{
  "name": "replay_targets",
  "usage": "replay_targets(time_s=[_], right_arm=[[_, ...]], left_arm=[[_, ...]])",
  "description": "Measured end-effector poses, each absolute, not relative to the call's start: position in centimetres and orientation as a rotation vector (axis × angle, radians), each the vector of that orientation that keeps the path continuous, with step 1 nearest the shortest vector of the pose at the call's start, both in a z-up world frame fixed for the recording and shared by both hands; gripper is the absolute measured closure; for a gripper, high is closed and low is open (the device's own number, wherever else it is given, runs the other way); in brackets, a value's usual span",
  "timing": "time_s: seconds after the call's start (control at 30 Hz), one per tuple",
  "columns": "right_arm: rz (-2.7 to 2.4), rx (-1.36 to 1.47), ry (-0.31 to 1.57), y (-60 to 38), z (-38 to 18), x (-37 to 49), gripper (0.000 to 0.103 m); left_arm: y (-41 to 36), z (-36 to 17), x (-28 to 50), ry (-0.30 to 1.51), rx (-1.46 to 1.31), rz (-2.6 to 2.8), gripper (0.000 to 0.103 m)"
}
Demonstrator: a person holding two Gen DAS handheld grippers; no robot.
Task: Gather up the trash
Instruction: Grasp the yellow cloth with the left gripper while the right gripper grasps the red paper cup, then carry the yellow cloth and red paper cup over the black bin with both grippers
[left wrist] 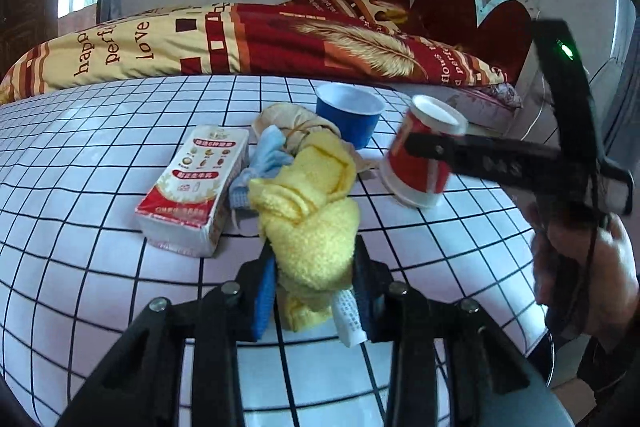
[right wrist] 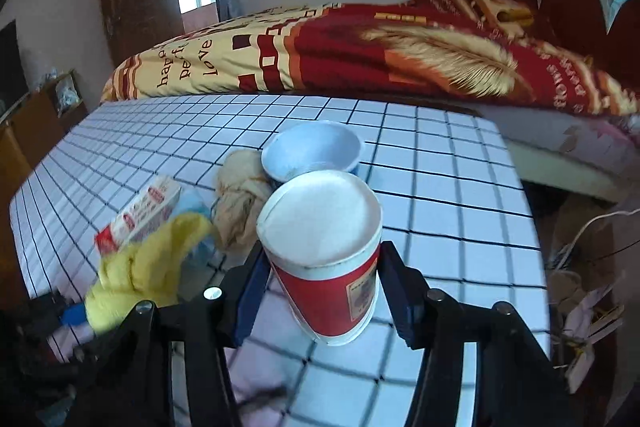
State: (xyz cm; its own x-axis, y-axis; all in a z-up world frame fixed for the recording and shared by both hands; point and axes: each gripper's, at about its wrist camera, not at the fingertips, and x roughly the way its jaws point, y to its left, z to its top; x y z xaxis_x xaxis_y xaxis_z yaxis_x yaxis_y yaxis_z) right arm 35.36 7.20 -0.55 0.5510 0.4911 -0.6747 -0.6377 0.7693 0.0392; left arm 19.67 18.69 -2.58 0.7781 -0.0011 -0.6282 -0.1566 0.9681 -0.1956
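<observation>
My left gripper point(left wrist: 314, 291) is shut on a yellow fluffy cloth point(left wrist: 312, 211) that lies on the checked table point(left wrist: 100, 167); a white tag hangs from the cloth by the right pad. A red and white paper cup point(right wrist: 328, 267) sits between the pads of my right gripper point(right wrist: 324, 291), which is shut on it. In the left wrist view the cup point(left wrist: 420, 155) is tilted, with one black finger point(left wrist: 460, 155) across its side. The yellow cloth point(right wrist: 148, 275) shows at lower left in the right wrist view.
A red and white carton point(left wrist: 192, 187) lies left of the cloths. A light blue cloth point(left wrist: 268, 155), a knotted beige cloth point(left wrist: 288, 119) and a blue paper bowl point(left wrist: 348, 115) sit behind. A person's hand point(left wrist: 580, 267) holds the right gripper. A bed point(left wrist: 280, 39) runs beyond the table.
</observation>
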Motion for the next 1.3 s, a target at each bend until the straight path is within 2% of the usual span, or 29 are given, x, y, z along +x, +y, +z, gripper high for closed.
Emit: replay_targets(time_s=[0.63, 1.03, 1.3], right_arm=[[0.599, -0.234, 0.656, -4.1, 2.1, 24.6, 0.047], [0.532, -0.193, 0.626, -11.3, 3.7, 20.6, 0.047], [0.461, -0.108, 0.646, -16.7, 2.7, 19.9, 0.046]], left_arm=[[11.8, -0.5, 15.6, 0.662, -0.195, -0.033, 0.07], [6.0, 0.1, 14.8, 0.673, -0.136, -0.139, 0.069], [1.8, 0.1, 15.1, 0.696, -0.078, -0.209, 0.07]])
